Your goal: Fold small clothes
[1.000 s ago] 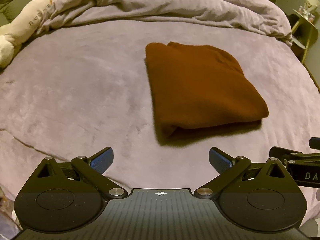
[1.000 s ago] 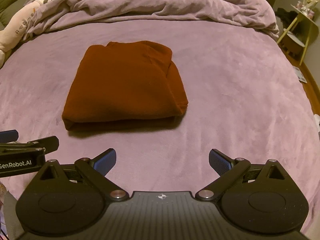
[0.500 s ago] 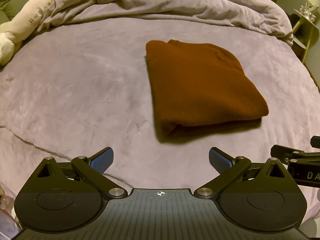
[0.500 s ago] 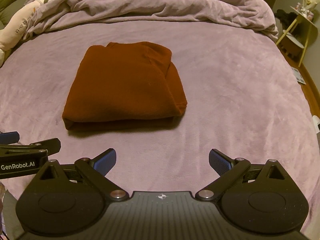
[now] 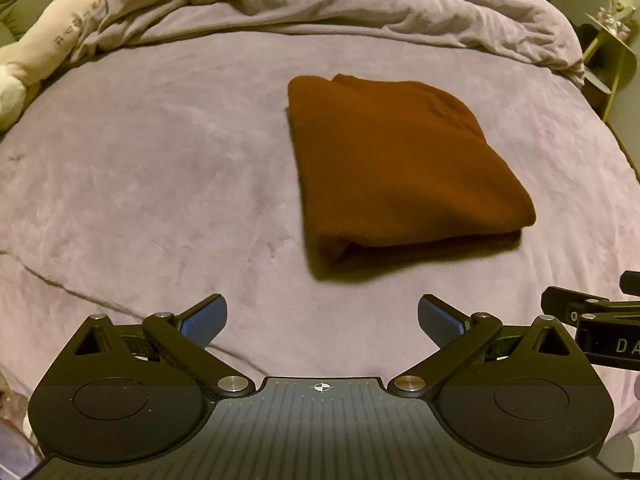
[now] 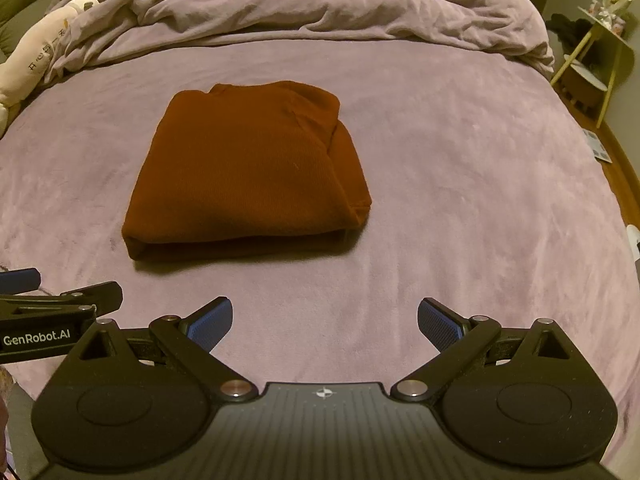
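A rust-brown garment (image 5: 400, 168) lies folded into a compact rectangle on the purple bedspread (image 5: 160, 184). In the right wrist view the same folded garment (image 6: 248, 176) sits left of centre. My left gripper (image 5: 322, 316) is open and empty, held short of the garment's near left corner. My right gripper (image 6: 325, 318) is open too, with nothing between its blue pads, in front of the garment's near right corner. Each gripper's body shows at the edge of the other's view.
A rumpled purple duvet (image 6: 312, 4) is heaped along the far side of the bed. A cream plush toy (image 5: 44, 40) lies at the far left. A small yellow-green side table (image 6: 596, 64) stands off the bed's right edge, with floor beyond.
Both grippers have drifted back slightly from the garment, which sits a little lower in each view. The garment itself has not moved.
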The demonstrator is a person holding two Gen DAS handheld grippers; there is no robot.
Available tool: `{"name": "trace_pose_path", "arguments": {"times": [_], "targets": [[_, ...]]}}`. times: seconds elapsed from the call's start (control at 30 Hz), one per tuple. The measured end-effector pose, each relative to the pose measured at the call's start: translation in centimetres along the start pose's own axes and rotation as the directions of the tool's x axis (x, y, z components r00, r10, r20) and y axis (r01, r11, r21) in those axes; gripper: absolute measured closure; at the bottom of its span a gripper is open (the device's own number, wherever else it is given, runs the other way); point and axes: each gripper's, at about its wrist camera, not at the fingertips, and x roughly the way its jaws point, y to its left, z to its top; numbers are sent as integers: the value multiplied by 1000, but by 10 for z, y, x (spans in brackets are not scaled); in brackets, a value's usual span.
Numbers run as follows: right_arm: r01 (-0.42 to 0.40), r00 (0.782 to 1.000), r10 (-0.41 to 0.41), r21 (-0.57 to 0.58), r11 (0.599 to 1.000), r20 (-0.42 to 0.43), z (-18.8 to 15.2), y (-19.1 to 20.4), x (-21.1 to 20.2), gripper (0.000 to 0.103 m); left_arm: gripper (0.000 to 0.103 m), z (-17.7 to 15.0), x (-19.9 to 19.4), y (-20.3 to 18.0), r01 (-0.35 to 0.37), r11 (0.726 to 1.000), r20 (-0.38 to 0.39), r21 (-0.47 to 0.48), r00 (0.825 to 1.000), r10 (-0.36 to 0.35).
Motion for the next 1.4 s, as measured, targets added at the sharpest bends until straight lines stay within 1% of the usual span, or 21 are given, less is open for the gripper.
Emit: {"name": "trace_pose_path", "arguments": {"times": [0.27, 1.4], "targets": [[-4, 1000, 4, -1, 1000, 4, 0, -3, 1, 4, 0, -2, 0, -3, -22, 1000, 3, 8, 1000, 22], [-4, 1000, 4, 0, 1000, 12, -3, -4, -2, 4, 0, -4, -4, -1, 0, 1000, 2, -1, 1000, 0]]}}
